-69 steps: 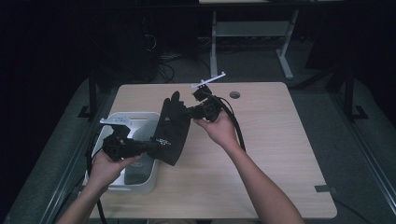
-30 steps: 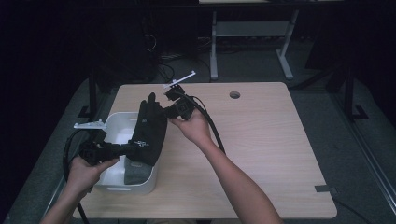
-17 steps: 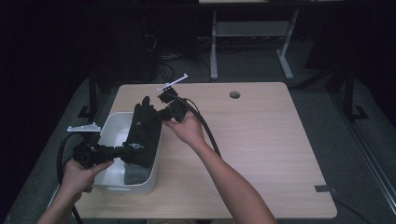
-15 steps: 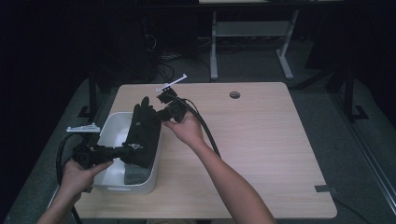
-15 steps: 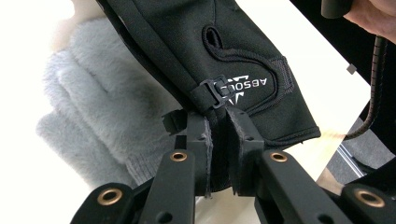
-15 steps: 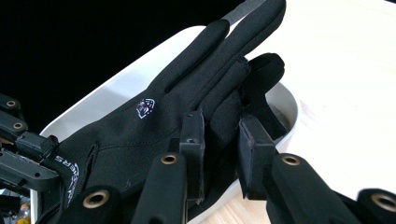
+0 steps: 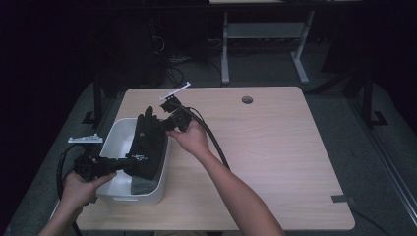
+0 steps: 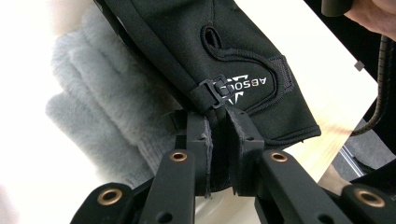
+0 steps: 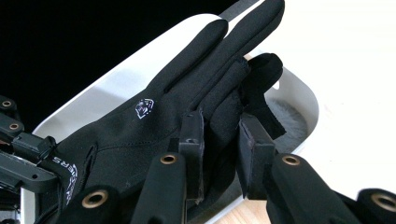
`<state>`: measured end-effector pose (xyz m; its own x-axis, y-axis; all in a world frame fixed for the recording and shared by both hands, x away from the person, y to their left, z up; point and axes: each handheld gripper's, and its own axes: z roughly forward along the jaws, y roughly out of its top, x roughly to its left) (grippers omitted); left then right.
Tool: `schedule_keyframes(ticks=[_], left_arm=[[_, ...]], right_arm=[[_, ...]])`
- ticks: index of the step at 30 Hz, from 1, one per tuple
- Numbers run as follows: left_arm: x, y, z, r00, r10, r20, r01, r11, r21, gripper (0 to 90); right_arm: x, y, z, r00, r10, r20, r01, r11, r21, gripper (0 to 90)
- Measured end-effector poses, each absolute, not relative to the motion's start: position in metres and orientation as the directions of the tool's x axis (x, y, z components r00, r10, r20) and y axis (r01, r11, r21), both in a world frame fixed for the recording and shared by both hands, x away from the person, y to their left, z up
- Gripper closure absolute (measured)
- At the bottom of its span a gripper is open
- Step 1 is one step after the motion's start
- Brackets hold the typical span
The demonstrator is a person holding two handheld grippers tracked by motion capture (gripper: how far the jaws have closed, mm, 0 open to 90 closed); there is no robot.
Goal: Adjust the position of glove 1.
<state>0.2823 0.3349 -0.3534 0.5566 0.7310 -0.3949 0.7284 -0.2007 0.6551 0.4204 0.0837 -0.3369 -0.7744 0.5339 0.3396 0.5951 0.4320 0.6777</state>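
High view: a black glove (image 7: 147, 142) is held stretched over a white bin (image 7: 162, 177) at the left part of the wooden worktop (image 7: 275, 147). The left gripper (image 7: 129, 163) has it at the cuff end, the right gripper (image 7: 162, 124) at the finger end, and the glove hangs above the bin's opening, partly over its right wall. The worktop to the right of the bin is open for moving; the bin's left side lies close to the worktop's left edge. Left gripper view: jaws closed on the glove's cuff edge just below a small buckle (image 8: 214, 88) and white lettering. A grey fleece glove (image 8: 98, 112) lies beneath, on the white bin floor (image 8: 28, 154). Right gripper view: jaws pinching the glove's fingers (image 9: 219, 112), with the rounded bin rim (image 9: 306, 93) beyond and a patch of grey fleece under the fingertips. Handling, by judgement: light, soft, limp fabric that will sag and fold between the two holds; smooth outer face may slip, so the stitched cuff hem and buckle strap are the firmest places to take hold. The rim is the only edge to clear when lowering; the glove's length runs close to the bin's.
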Motion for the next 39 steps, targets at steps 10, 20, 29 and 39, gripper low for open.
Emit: schedule_keyframes(ticks=[10, 20, 29, 39], left_arm=[[0.282, 0.338, -0.366, 0.537, 0.739, -0.407, 0.747, -0.191, 0.637, 79.8], [0.282, 0.336, -0.375, 0.530, 0.744, -0.407, 0.760, -0.203, 0.618, 76.9], [0.282, 0.336, -0.376, 0.526, 0.756, -0.389, 0.762, -0.215, 0.611, 69.2], [0.282, 0.341, -0.368, 0.520, 0.765, -0.379, 0.752, -0.199, 0.628, 61.6]], right_arm=[[0.423, 0.092, -0.349, -0.778, 0.529, 0.339, 0.598, 0.458, 0.658, 73.5], [0.425, 0.097, -0.358, -0.776, 0.539, 0.327, 0.603, 0.483, 0.635, 69.8], [0.426, 0.090, -0.356, -0.763, 0.563, 0.317, 0.612, 0.475, 0.632, 61.9], [0.425, 0.080, -0.349, -0.764, 0.569, 0.304, 0.605, 0.468, 0.645, 57.8]])
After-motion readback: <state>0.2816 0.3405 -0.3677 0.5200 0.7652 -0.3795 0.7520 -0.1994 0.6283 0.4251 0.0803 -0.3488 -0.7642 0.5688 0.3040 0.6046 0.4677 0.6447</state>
